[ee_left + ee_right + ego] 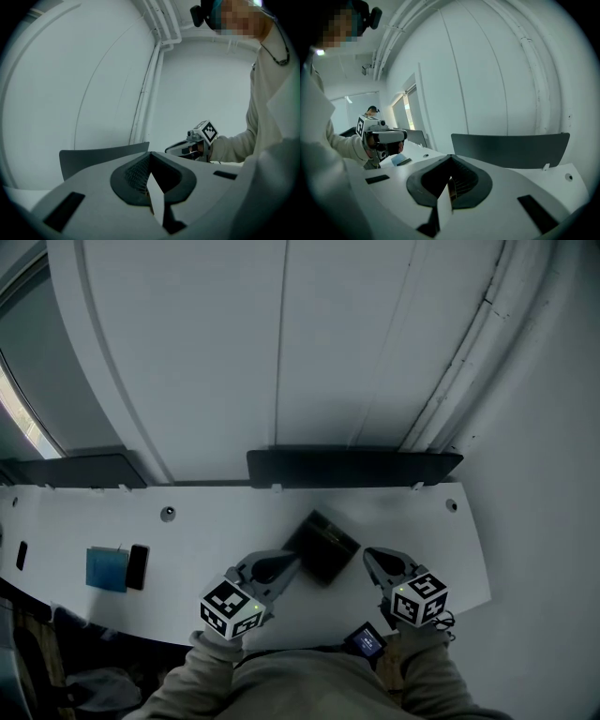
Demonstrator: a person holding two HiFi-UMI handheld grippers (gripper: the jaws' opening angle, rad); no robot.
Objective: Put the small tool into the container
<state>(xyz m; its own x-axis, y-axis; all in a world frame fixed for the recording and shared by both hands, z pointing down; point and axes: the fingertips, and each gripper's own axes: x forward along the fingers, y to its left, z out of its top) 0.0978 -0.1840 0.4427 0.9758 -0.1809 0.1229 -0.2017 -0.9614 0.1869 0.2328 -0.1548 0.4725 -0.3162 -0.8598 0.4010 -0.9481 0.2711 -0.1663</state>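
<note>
A dark box-like container (322, 545) lies tilted on the white table (216, 521), between my two grippers. My left gripper (286, 564) rests just left of it, its tips close to the box's near-left edge; whether they touch is unclear. My right gripper (369, 557) sits just right of the box, a small gap apart. In the left gripper view the jaws (150, 157) meet with nothing between them. The right gripper's own jaws (451, 159) are likewise shut and empty. I cannot make out a small tool in any view.
A blue pad (107, 568) and a black phone (138, 566) lie at the table's left. Dark low panels (354, 466) stand along the back edge against a white wall. A small lit device (366, 641) hangs at the person's front. The table's right edge (480, 559) is near.
</note>
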